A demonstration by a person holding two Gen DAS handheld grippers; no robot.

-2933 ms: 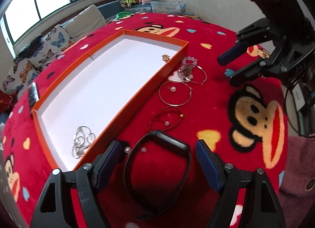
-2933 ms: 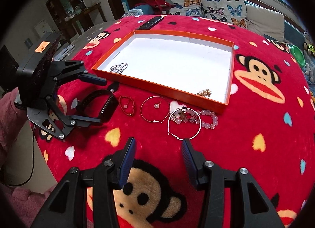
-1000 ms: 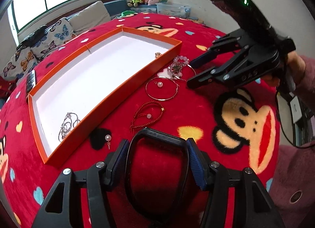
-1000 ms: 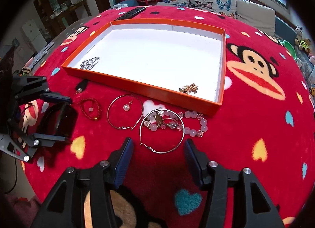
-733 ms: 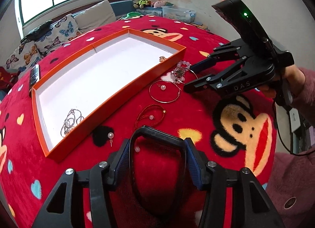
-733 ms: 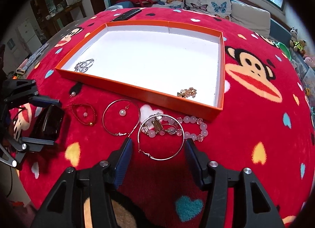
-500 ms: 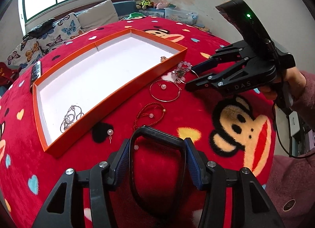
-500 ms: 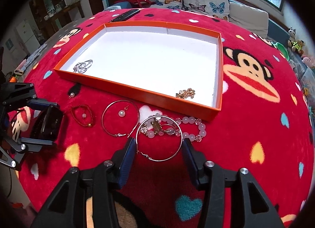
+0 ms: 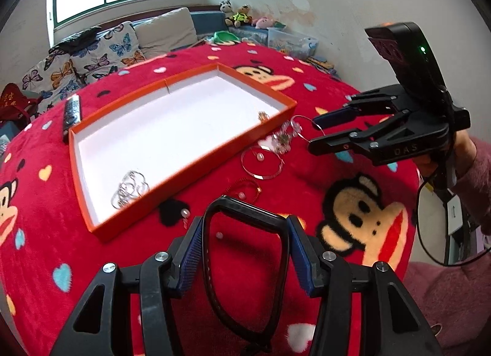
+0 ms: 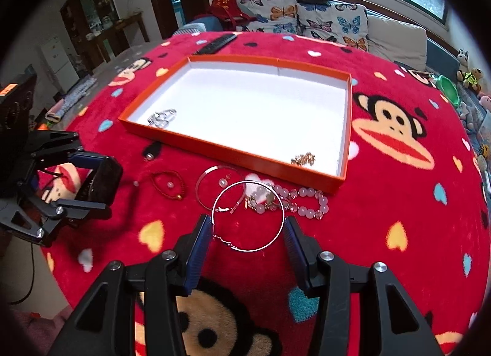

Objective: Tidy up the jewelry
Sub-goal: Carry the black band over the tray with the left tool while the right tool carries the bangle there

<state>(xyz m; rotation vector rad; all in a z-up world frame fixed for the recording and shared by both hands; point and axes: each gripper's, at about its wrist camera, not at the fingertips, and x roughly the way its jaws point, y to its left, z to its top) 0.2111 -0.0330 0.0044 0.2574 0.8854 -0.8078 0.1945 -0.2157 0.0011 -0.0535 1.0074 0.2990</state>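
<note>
A black band (image 9: 245, 206) sits between the blue pads of my left gripper (image 9: 245, 224), which is shut on it and holds it just above the red cloth. From the right wrist view the same band (image 10: 106, 181) shows in the left gripper (image 10: 89, 181). My right gripper (image 10: 248, 227) is shut on a thin silver hoop (image 10: 248, 250), lifted off the pink bead bracelet (image 10: 303, 199). The right gripper (image 9: 313, 131) and its hoop (image 9: 299, 118) hang beside the orange tray (image 10: 233, 148). The tray holds silver rings (image 10: 161, 118) and a gold piece (image 10: 303, 158).
On the cloth in front of the tray lie a second hoop with a pearl (image 10: 214, 187), a red bead bracelet (image 10: 168, 185) and a pearl earring (image 10: 149, 156). A remote (image 10: 216, 43) lies behind the tray. A pink sleeve (image 9: 472, 165) is at the right.
Left jaws closed onto the black band and the right jaws onto the silver hoop. Both grippers then rose a little, taking the band and the hoop off the cloth.
</note>
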